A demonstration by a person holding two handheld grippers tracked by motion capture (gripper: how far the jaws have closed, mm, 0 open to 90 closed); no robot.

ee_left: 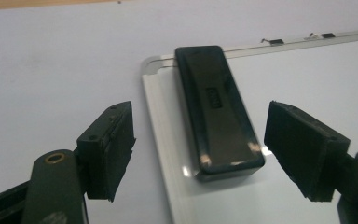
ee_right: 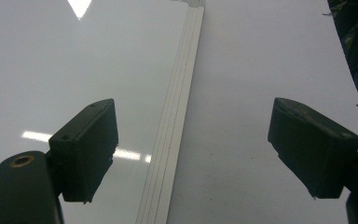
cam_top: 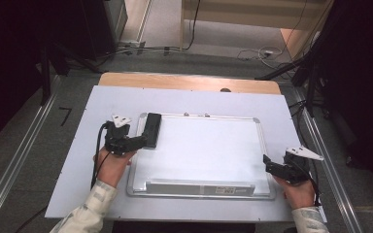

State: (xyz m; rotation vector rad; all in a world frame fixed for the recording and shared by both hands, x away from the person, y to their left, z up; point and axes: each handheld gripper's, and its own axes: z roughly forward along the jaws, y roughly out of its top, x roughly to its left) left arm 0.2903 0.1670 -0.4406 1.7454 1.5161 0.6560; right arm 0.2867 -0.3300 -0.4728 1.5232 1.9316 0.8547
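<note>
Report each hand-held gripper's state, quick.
Left hand-held gripper: open, jaws either side of the black eraser, not gripping it.
Right hand-held gripper: open, holding nothing, over the whiteboard frame.

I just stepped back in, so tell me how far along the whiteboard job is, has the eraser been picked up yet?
Not yet. Done: the whiteboard looks clean, with no marks showing. In hand: the left tool is open, its jaws straddling the near end of the black eraser at the board's left edge. Left: closing on and lifting it. The right tool hovers open over the board's right frame, holding nothing.
</note>
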